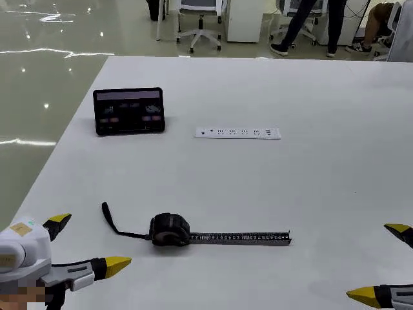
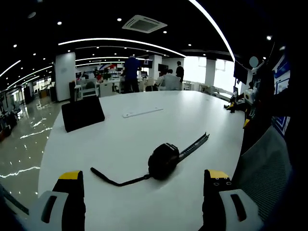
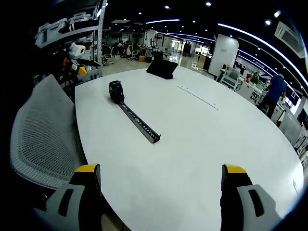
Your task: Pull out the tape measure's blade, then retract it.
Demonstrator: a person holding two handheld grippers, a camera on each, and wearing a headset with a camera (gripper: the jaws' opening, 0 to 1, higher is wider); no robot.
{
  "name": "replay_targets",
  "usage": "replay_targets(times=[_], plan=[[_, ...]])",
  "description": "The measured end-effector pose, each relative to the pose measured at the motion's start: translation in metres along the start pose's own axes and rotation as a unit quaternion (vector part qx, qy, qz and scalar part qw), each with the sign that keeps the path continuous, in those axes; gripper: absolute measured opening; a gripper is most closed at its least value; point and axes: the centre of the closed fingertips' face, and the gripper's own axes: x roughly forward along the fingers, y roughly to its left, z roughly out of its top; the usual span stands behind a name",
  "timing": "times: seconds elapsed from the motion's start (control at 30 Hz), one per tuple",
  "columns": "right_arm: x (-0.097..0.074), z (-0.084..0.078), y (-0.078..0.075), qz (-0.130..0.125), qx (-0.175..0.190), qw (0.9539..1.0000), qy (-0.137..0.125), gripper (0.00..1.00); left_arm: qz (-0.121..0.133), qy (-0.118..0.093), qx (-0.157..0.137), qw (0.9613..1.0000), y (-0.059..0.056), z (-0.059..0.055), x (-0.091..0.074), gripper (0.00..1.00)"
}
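A black tape measure [image 1: 170, 229] lies on the white table [image 1: 271, 181], its blade [image 1: 240, 238] drawn out to the right and its strap [image 1: 113, 223] trailing to the left. In the left gripper view the case [image 2: 163, 160] sits ahead between the jaws, some way off. My left gripper [image 1: 90, 244] hovers open at the near left, empty. My right gripper [image 1: 384, 263] stands open at the near right, clear of the blade's tip [image 3: 155, 138]. The right gripper view shows the blade [image 3: 138, 122] running back to the case [image 3: 116, 91].
A black tablet [image 1: 129, 110] stands at the table's left, with a white power strip [image 1: 238, 133] lying flat to its right. Office chairs [image 1: 200, 19] and people's legs [image 1: 310, 26] are beyond the far edge. A grey mesh chair [image 3: 43, 134] is beside the near edge.
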Motion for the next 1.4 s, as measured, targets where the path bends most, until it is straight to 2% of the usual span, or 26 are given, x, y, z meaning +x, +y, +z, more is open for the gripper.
replay_targets(times=[0.13,0.27,0.33,0.43,0.57,0.7,0.8,0.9,0.93,1.13,1.27,1.4], plan=[[0.009,0.005,0.002,0.017,-0.023,0.9996,0.009,1.0,0.01,-0.015,-0.023,0.9996,-0.003,0.009,0.008,1.0],[0.018,0.012,0.0,0.032,-0.032,0.9989,0.012,1.0,0.027,-0.011,-0.032,0.9991,-0.007,0.014,0.019,1.0],[0.023,0.017,0.001,0.039,-0.037,0.9985,0.012,1.0,0.021,-0.01,-0.024,0.9994,-0.015,0.016,0.024,1.0],[0.029,0.019,-0.001,0.047,-0.046,0.9977,0.015,1.0,0.015,-0.007,-0.03,0.9994,-0.021,0.016,0.03,1.0],[0.038,0.022,-0.005,0.058,-0.068,0.9956,0.026,0.99,0.012,-0.01,-0.057,0.9982,-0.025,0.016,0.04,1.0],[0.046,0.026,-0.011,0.068,-0.084,0.9936,0.033,0.98,0.018,-0.014,-0.066,0.9975,-0.03,0.02,0.047,1.0],[0.051,0.029,-0.014,0.075,-0.094,0.9921,0.037,0.97,0.031,-0.017,-0.071,0.9968,-0.028,0.02,0.052,1.0],[0.058,0.033,-0.016,0.082,-0.104,0.9904,0.04,0.97,0.052,-0.014,-0.077,0.9956,-0.023,0.014,0.058,1.0],[0.061,0.034,-0.017,0.087,-0.11,0.9892,0.043,0.98,0.072,-0.016,-0.074,0.9945,-0.019,0.012,0.06,1.0],[0.077,0.043,-0.013,0.112,-0.133,0.9832,0.054,0.97,0.103,-0.024,-0.077,0.9913,-0.02,0.004,0.07,1.0],[0.09,0.049,-0.009,0.131,-0.15,0.978,0.061,0.95,0.105,-0.023,-0.072,0.9916,-0.031,0.0,0.08,1.0],[0.101,0.052,-0.006,0.147,-0.155,0.9748,0.066,0.92,0.103,-0.024,-0.067,0.9921,-0.042,-0.004,0.088,1.0]])
